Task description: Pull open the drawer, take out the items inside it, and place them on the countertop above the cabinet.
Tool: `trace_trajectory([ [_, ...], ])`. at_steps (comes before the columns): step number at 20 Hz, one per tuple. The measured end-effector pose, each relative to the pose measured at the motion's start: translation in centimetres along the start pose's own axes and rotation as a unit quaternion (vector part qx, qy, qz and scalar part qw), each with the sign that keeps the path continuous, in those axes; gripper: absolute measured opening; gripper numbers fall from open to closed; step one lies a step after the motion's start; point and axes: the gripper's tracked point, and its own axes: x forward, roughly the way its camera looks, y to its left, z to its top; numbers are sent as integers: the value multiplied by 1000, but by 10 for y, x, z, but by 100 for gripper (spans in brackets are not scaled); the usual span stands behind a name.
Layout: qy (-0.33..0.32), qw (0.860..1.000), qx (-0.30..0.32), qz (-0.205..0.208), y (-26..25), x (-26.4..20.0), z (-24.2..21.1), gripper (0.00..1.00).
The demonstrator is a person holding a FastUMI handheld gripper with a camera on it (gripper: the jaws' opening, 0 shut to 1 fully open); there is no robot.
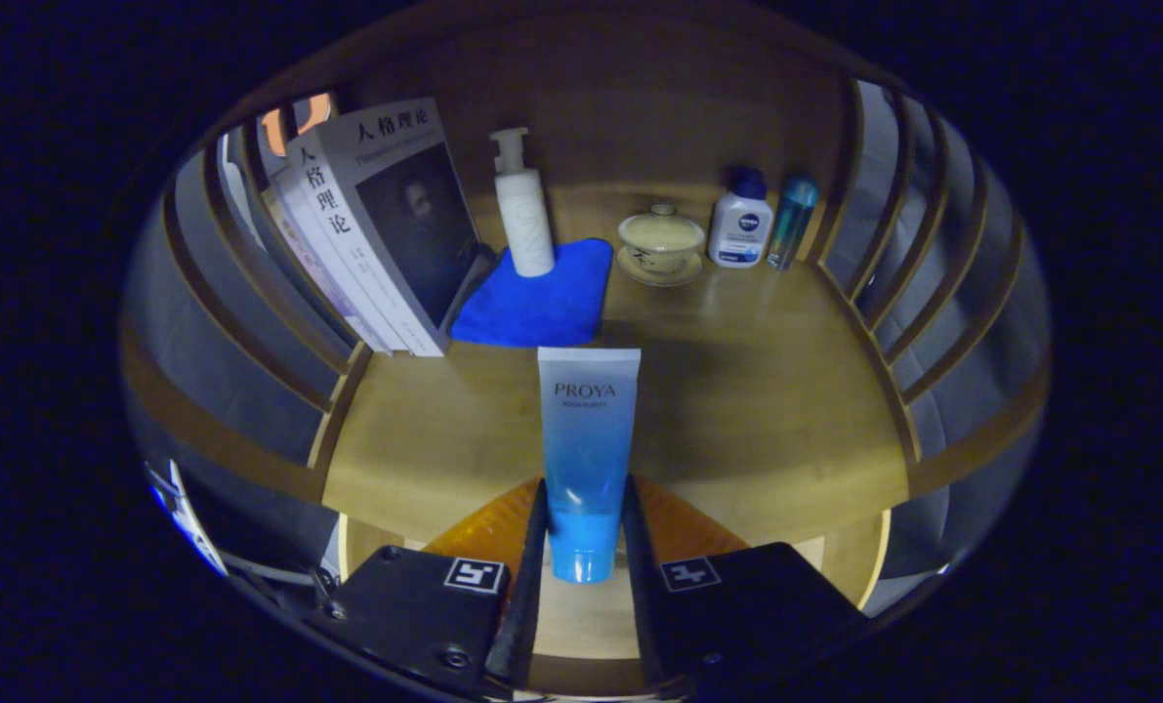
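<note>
Tool (pixel 586 547) clamped on upright blue "PROYA" tube (pixel 587 459) above countertop (pixel 767 410), w/ Nivea bottle (pixel 740 228) beyond.

The tube (pixel 588 459) clamped between the gripper (pixel 586 532) fingers fades from white at its top to bright blue at its cap. The countertop (pixel 757 410) is warm honey-brown wood. Toward its back edge: a royal-blue cloth (pixel 542 303), a white pump bottle (pixel 523 210), a cream lidded cup (pixel 661 241), a white bottle with navy cap (pixel 741 225), a teal bottle (pixel 792 222). The books (pixel 386 225) at the back left corner are grey-white with a dark portrait.
</note>
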Motion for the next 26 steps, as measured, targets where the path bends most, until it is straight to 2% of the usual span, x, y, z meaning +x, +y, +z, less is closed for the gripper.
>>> trace_trajectory([
  [11, 7, 1000, 11, -26, -7, 37, 14, 44],
  [15, 3, 1000, 14, -20, -6, 37, 15, 52],
  [20, -27, 999, 3, -28, -6, 6, 14, 61],
  [23, -36, 999, -16, -29, -8, -12, -2, 70],
  [24, -37, 999, -21, -23, -4, -18, -7, 78],
  [26, -47, 998, -33, -11, -1, -27, -21, 79],
])
